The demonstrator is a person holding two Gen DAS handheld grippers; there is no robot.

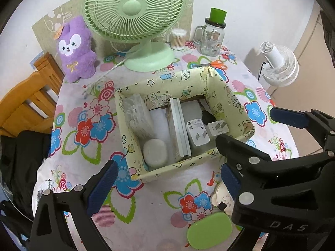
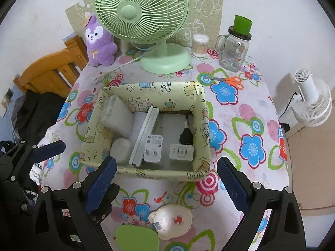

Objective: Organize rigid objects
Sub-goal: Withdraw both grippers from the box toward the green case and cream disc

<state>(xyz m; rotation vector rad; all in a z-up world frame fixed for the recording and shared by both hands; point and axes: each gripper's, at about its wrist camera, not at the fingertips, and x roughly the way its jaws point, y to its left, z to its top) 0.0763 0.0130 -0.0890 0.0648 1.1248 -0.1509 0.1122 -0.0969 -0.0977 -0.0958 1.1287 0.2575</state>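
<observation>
A pale yellow cartoon-print box (image 1: 159,173) (image 2: 150,174) sits mid-table. Inside it are a clear plastic case (image 1: 137,116), a white oval case (image 1: 155,152) (image 2: 120,149), a flat white box on edge (image 1: 179,129) (image 2: 144,133), two white plug adapters (image 1: 197,132) (image 2: 152,147) (image 2: 181,151) and a black plug (image 2: 185,137). A green oval case (image 1: 209,230) (image 2: 137,238) and a round cream compact (image 2: 170,220) (image 1: 222,197) lie in front of the box. My left gripper (image 1: 165,185) is open and empty. My right gripper (image 2: 167,179) is open and empty, above the box's near edge.
At the back stand a green desk fan (image 2: 144,14), a purple plush toy (image 2: 98,41), a cotton swab jar (image 2: 200,44) and a glass mug jar with green lid (image 2: 235,48). Orange scissors (image 2: 232,80) lie back right. A wooden chair (image 2: 52,71) stands left, a white fan (image 2: 312,102) right.
</observation>
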